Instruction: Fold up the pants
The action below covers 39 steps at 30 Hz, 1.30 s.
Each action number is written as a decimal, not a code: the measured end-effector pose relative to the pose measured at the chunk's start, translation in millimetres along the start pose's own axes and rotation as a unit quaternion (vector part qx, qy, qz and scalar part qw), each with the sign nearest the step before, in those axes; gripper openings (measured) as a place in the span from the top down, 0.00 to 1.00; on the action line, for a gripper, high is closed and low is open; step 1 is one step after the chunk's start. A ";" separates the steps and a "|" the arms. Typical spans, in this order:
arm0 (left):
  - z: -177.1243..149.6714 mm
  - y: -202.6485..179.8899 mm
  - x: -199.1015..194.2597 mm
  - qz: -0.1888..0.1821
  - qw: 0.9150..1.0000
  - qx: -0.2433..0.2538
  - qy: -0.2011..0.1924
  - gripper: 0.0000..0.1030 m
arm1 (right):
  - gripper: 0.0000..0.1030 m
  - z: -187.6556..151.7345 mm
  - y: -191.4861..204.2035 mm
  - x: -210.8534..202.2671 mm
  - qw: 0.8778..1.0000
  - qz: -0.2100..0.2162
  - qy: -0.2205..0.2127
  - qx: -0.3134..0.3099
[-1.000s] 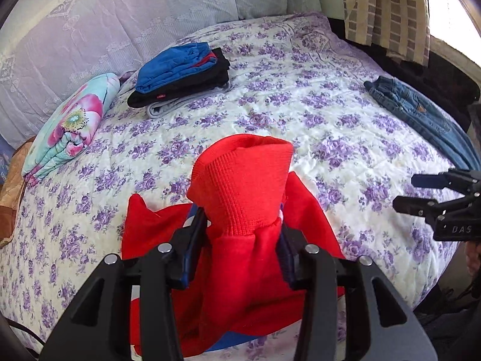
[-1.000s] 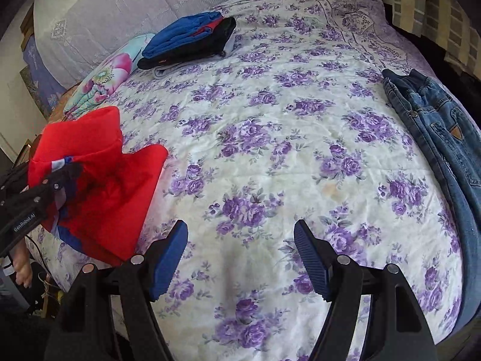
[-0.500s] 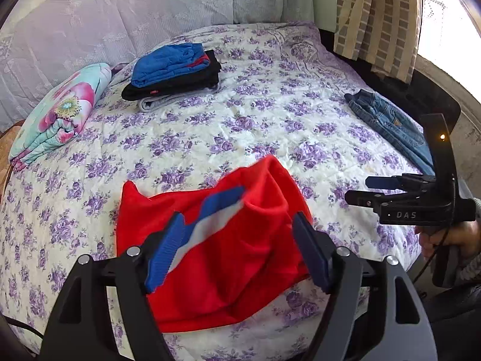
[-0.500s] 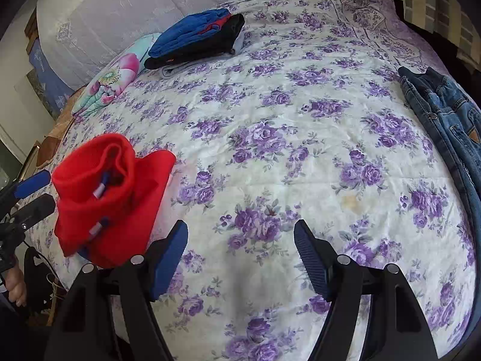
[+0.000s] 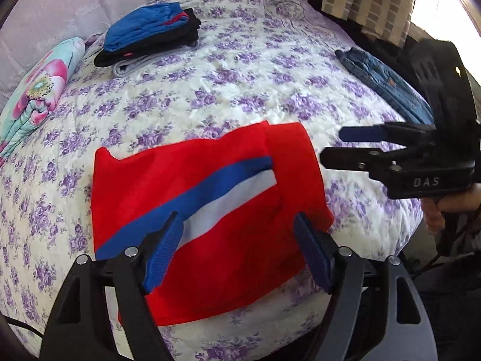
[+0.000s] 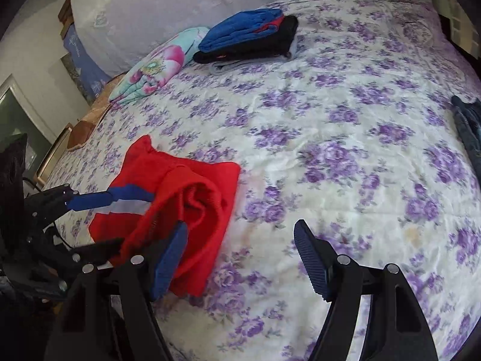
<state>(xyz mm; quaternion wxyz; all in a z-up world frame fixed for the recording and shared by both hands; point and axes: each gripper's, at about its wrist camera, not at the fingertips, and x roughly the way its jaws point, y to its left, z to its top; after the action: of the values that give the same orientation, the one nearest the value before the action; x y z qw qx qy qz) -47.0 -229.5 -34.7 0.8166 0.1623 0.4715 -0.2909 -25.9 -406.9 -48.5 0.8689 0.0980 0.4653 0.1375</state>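
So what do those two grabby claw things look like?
Both are black plastic. The left gripper has two chunky black arms with silver screws and ribbed blue pads at its tips. The right gripper looks the same, and has the letters DAS on its body. A hand is on its black handle, and a thin dark cable hangs below it.

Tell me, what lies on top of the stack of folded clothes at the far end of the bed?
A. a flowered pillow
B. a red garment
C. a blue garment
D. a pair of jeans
C: a blue garment tops the stack of folded clothes, above the black and grey layers.
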 end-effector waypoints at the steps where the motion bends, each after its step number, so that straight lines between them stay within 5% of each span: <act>1: -1.8 -0.2 1.7 -0.006 1.000 -0.004 0.004 0.29 | 0.29 1.8 5.4 7.1 1.000 -0.013 0.006 -0.019; 10: -5.3 0.0 14.5 -0.007 1.000 -0.014 0.023 0.28 | 0.29 27.7 6.8 32.9 0.999 -0.006 0.012 -0.052; 17: -3.6 7.7 19.9 -0.023 0.999 -0.036 0.033 0.29 | 0.29 37.3 5.8 11.0 0.998 0.019 -0.045 -0.042; 25: -8.6 22.9 -5.7 -0.030 0.998 -0.062 0.004 0.29 | 0.29 12.9 -11.4 -16.8 0.999 0.017 -0.032 -0.014; 33: -16.1 41.8 -18.9 -0.035 0.996 -0.088 0.007 0.29 | 0.49 8.8 32.0 -35.1 0.990 0.130 -0.030 -0.041; 39: -24.8 61.3 -10.9 -0.018 0.991 -0.130 0.020 0.29 | 0.63 4.3 61.1 -11.9 0.986 0.141 0.020 -0.091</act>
<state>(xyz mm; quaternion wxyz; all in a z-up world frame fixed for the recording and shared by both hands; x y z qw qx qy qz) -29.4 -164.9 -38.4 0.8156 0.0520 0.5247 -0.2384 -37.7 -353.3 -18.6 0.8369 0.0800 0.4492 0.3023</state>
